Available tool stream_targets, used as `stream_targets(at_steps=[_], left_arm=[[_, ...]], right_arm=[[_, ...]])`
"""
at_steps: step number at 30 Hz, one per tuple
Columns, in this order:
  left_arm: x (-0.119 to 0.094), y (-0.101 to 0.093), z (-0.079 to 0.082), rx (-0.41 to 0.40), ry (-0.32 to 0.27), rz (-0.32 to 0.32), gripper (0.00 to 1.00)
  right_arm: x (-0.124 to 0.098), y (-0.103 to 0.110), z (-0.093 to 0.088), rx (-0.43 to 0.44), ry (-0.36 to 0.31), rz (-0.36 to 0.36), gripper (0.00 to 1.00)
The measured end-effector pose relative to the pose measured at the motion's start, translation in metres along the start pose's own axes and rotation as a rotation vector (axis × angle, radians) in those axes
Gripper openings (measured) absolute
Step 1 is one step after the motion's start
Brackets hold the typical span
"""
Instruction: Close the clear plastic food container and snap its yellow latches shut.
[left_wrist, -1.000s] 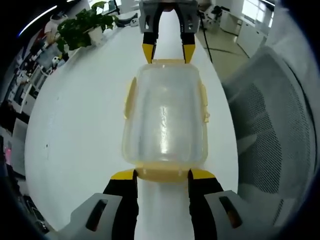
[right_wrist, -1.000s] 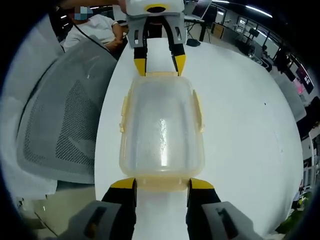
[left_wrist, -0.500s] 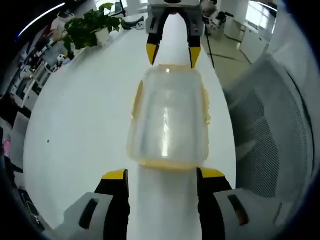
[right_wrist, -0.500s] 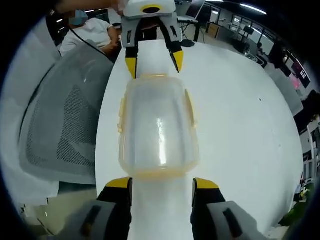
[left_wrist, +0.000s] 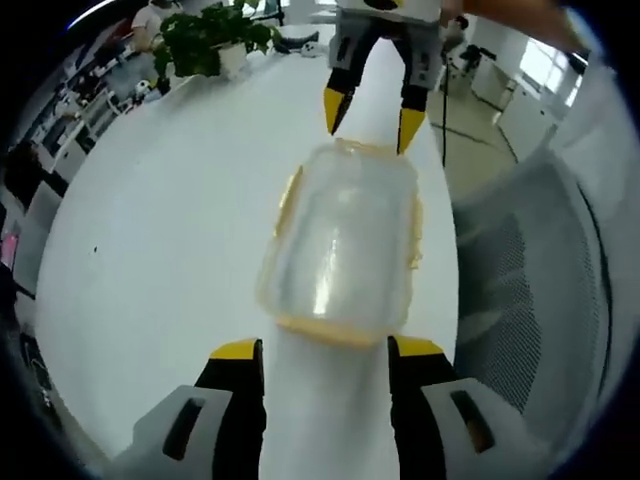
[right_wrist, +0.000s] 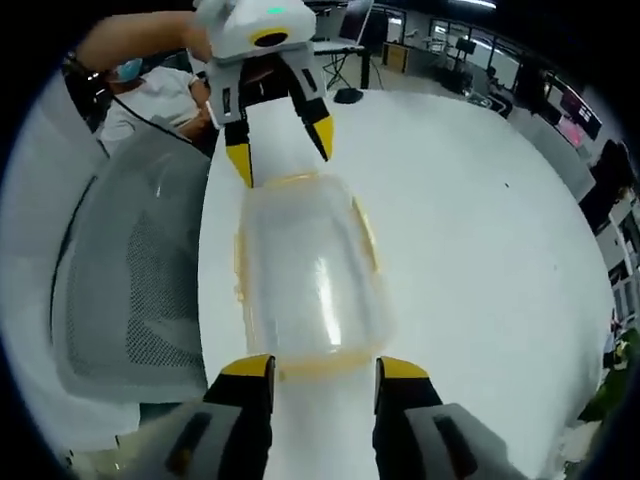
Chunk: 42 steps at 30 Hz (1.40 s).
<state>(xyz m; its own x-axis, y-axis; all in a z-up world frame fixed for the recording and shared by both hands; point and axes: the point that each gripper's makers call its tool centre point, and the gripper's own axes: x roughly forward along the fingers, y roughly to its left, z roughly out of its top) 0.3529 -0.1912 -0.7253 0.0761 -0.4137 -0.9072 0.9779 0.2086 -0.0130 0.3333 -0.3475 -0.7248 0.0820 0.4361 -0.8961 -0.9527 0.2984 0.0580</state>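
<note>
Clear plastic food container (left_wrist: 345, 240) sits lid-on on the white table (left_wrist: 160, 230), beside a mesh office chair (left_wrist: 530, 290). Left gripper (left_wrist: 325, 352) and right gripper (right_wrist: 322, 365) face each other across its short ends, jaws wide, holding nothing, just clear of the end latches. Yellow side latches (right_wrist: 362, 232) look folded down, so closing appears largely done. Potted plant (left_wrist: 212, 38) at far edge.

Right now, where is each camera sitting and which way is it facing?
Left gripper view: on the left hand-held gripper, looking along the white table at the container, the right hand-held gripper opposite.
Right gripper view: on the right one, facing back over the container; the left one and a forearm show.
Shared: container, table, mesh chair.
</note>
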Motion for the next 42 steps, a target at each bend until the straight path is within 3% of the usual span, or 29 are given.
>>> stream_targets(at_steps=[2,7,9,13,15,21,26,33,42], left_arm=[[-0.001,0.005,0.001,-0.042,-0.012,0.028,0.45],[-0.001,0.005,0.004,-0.107,-0.031,0.038,0.43],[-0.001,0.009,0.003,-0.183,-0.024,0.059,0.42],[0.0,0.009,0.001,-0.311,-0.04,0.036,0.41],[0.0,0.011,0.0,-0.311,-0.038,0.051,0.41],[0.0,0.01,-0.003,-0.422,-0.026,0.059,0.4],[-0.002,0.011,-0.007,-0.494,-0.004,0.089,0.41],[-0.002,0.014,-0.012,-0.586,0.0,0.116,0.42],[0.001,0.011,-0.008,-0.699,-0.028,0.119,0.41]], right_arm=[[-0.001,-0.001,-0.002,0.028,0.023,-0.003,0.35],[0.0,-0.004,0.002,0.089,-0.001,-0.011,0.31],[-0.001,0.0,0.004,0.172,-0.006,0.009,0.31],[-0.003,-0.004,0.005,0.188,-0.015,-0.013,0.3],[-0.003,-0.007,0.004,0.196,-0.01,-0.032,0.27],[0.0,-0.009,0.001,0.257,-0.007,-0.053,0.28],[0.001,-0.012,-0.001,0.364,-0.013,-0.062,0.29],[-0.001,-0.016,-0.004,0.423,-0.004,-0.089,0.3],[-0.001,-0.018,-0.006,0.611,-0.022,-0.103,0.31]])
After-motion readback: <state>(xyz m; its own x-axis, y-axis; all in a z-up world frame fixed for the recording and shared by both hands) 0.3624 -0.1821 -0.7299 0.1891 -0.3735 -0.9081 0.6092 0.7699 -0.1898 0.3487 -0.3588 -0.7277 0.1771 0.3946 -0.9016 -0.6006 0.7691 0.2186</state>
